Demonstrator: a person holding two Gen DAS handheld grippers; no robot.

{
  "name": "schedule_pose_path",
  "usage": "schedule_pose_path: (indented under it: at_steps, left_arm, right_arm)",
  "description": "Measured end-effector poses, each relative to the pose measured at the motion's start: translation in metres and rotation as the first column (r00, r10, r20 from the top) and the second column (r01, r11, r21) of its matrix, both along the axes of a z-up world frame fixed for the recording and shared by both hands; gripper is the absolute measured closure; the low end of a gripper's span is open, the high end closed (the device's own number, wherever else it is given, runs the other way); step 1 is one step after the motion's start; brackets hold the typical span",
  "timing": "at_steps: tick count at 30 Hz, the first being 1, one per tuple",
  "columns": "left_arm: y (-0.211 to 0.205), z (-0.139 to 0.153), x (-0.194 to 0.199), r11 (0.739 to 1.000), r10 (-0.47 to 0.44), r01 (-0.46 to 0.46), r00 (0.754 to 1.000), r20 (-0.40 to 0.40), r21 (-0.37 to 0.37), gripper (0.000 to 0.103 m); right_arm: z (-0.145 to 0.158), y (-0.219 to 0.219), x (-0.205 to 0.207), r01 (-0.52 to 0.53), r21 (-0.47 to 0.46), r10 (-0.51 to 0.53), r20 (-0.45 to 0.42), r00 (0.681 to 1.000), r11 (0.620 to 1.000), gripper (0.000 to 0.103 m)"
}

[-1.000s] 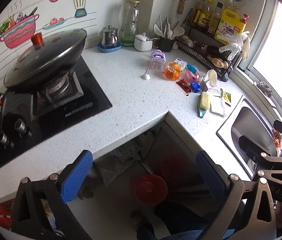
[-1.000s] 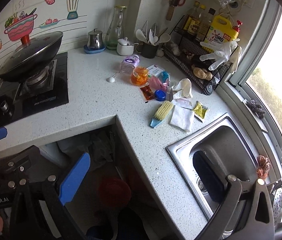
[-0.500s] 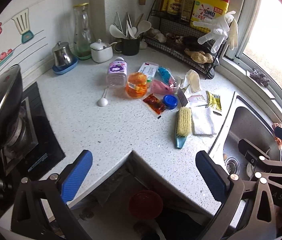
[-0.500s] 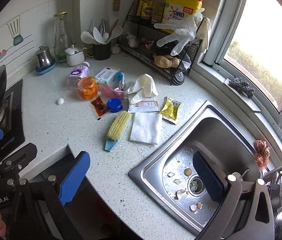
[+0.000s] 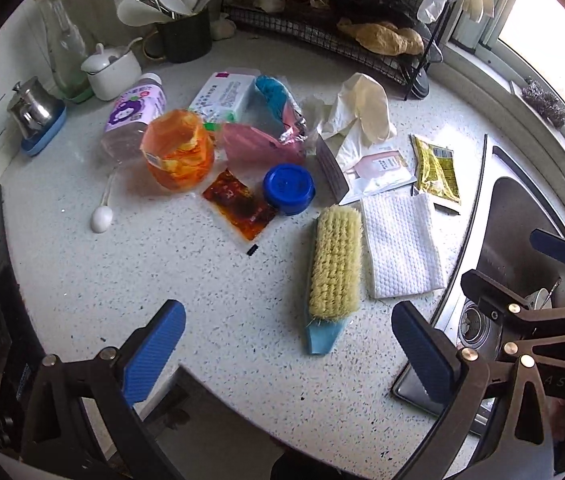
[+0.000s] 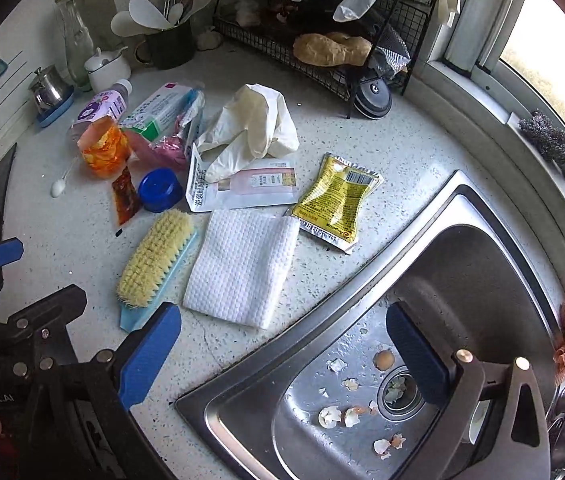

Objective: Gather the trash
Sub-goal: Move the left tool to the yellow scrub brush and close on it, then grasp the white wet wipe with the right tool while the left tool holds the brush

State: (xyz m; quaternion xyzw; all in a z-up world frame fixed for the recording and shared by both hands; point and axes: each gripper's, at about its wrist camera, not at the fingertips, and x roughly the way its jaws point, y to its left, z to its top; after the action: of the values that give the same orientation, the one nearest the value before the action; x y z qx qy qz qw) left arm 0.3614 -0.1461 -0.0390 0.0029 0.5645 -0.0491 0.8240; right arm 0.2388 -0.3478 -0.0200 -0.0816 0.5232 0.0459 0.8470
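both grippers hang with their blue pads spread wide and nothing between them, the left gripper (image 5: 288, 354) above the speckled counter (image 5: 154, 280) and the right gripper (image 6: 282, 354) over the sink (image 6: 482, 264), where eggshell bits (image 6: 340, 416) lie around the drain. the trash sits clustered mid-counter: an orange cup (image 5: 178, 154), a red sauce packet (image 5: 238, 204) touching a blue lid (image 5: 288, 188), a pink wrapper (image 5: 260, 142), a crumpled glove (image 6: 250, 128) and a yellow sachet (image 6: 336, 200). a scrub brush (image 5: 334, 268) and white cloth (image 5: 400, 244) lie side by side between the left gripper and that litter.
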Motion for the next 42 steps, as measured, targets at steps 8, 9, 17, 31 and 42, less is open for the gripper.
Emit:
schedule_pose_path:
  at_steps: [8, 9, 17, 31, 42]
  left_arm:
    - [-0.024, -0.045, 0.033, 0.998, -0.063, 0.065, 0.992, -0.11, 0.02, 0.0]
    - [-0.025, -0.049, 0.034, 0.997, -0.076, 0.078, 0.99, -0.117, 0.017, 0.0]
    - [-0.036, -0.071, 0.036, 0.991, -0.119, 0.126, 0.983, -0.14, 0.041, 0.024]
    - [-0.012, -0.057, 0.021, 0.984, -0.174, 0.172, 0.981, -0.088, -0.035, 0.067]
    - [0.032, -0.029, 0.01, 0.998, -0.023, 0.021, 1.0, 0.021, 0.064, 0.067]
  right_arm:
    - [-0.032, -0.027, 0.029, 0.102, -0.003, -0.102, -0.076, 0.992, 0.995, 0.0]
    - [-0.035, -0.028, 0.029, 0.107, 0.002, -0.106, -0.083, 0.991, 0.994, 0.0]
    - [-0.044, -0.038, 0.031, 0.163, 0.003, -0.162, -0.107, 0.981, 0.987, 0.0]
    - [-0.03, -0.009, 0.028, 0.193, 0.036, -0.189, -0.091, 0.978, 0.981, 0.0]
    - [-0.04, 0.04, 0.053, 0.032, 0.075, -0.026, -0.086, 0.996, 0.997, 0.0]
